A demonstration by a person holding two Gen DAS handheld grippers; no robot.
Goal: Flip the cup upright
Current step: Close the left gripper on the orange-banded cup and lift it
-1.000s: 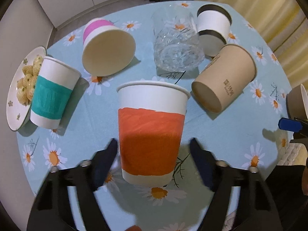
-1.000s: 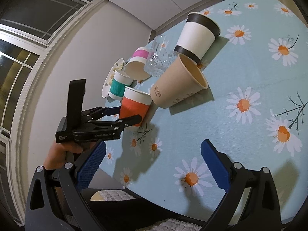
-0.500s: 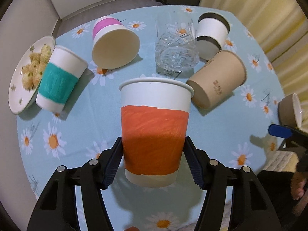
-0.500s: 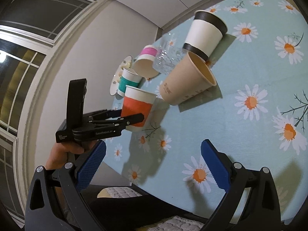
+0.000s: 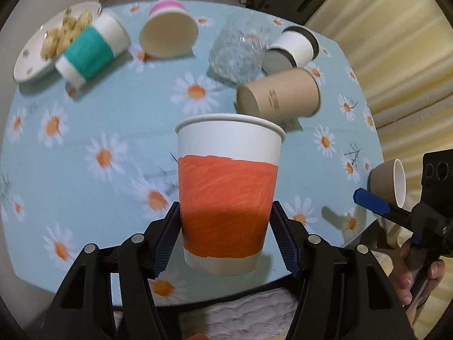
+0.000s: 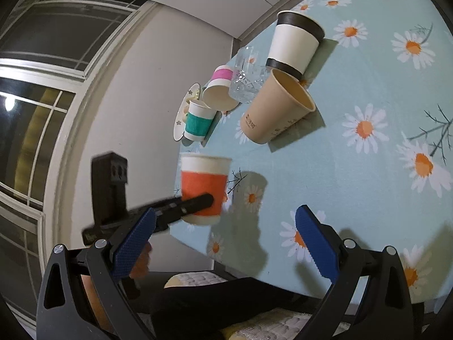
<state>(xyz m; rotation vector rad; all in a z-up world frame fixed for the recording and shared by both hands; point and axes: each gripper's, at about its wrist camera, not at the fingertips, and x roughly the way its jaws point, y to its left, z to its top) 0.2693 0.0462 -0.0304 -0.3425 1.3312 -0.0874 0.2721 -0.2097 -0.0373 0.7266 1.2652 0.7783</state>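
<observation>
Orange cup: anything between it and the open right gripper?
Nothing: right wrist view shows only bare daisy tablecloth between the orange cup, held by the left gripper, and the right gripper.

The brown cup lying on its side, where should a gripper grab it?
Grip the brown cup across the middle of its wall, coming from above with a finger on each side. It lies tipped on the table, so the round sides are free. The right gripper is open.

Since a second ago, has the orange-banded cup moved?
Yes. The orange-banded cup, clamped in the left hand-held gripper, has been lifted off the table and drawn back to its near edge, away from the brown paper cup.
</observation>
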